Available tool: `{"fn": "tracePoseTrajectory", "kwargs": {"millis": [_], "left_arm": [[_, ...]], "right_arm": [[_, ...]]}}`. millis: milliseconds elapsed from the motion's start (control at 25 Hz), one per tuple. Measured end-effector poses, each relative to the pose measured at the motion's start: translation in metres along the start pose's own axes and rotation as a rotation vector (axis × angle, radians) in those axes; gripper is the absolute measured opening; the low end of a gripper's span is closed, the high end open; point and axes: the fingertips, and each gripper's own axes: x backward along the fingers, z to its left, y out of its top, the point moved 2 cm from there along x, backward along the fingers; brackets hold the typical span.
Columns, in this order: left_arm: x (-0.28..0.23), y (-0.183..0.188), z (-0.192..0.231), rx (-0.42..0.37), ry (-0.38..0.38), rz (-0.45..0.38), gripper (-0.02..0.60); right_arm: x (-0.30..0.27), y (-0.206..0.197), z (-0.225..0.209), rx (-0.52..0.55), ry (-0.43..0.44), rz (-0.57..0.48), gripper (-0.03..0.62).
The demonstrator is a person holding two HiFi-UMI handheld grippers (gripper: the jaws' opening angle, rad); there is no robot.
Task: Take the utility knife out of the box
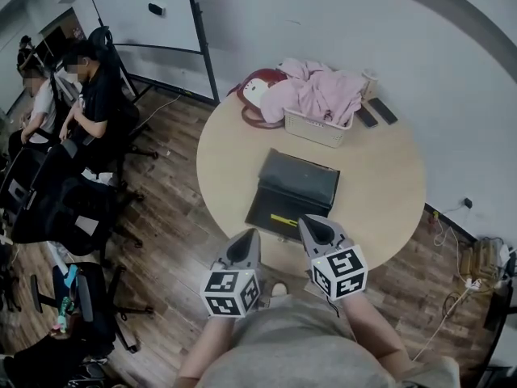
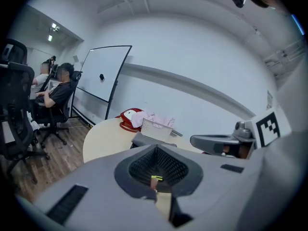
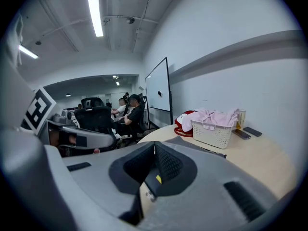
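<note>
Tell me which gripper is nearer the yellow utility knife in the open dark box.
Right. The right gripper sits just right of the yellow utility knife; the left gripper hangs farther off, by the near-left edge of the open dark box.

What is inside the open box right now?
A yellow utility knife lies in the box, in its lower tray. The right gripper covers the tray's near right corner, so anything there is hidden.

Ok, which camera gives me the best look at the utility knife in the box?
Head view: the yellow utility knife lies uncovered in the open black box, seen from above. The left gripper view and the right gripper view each show only a yellow sliver of it past their own closed jaws.
</note>
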Motion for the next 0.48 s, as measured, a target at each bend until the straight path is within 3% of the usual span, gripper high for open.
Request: {"fn": "tracePoseTrajectory", "kwargs": {"millis": [480], "left_arm": [[-0.044,-0.009,0.008,0.045,0.08,0.026,0.003]], "right_arm": [[-0.056,-0.048,-0.038,0.092,0.111,0.194,0.002]]}}
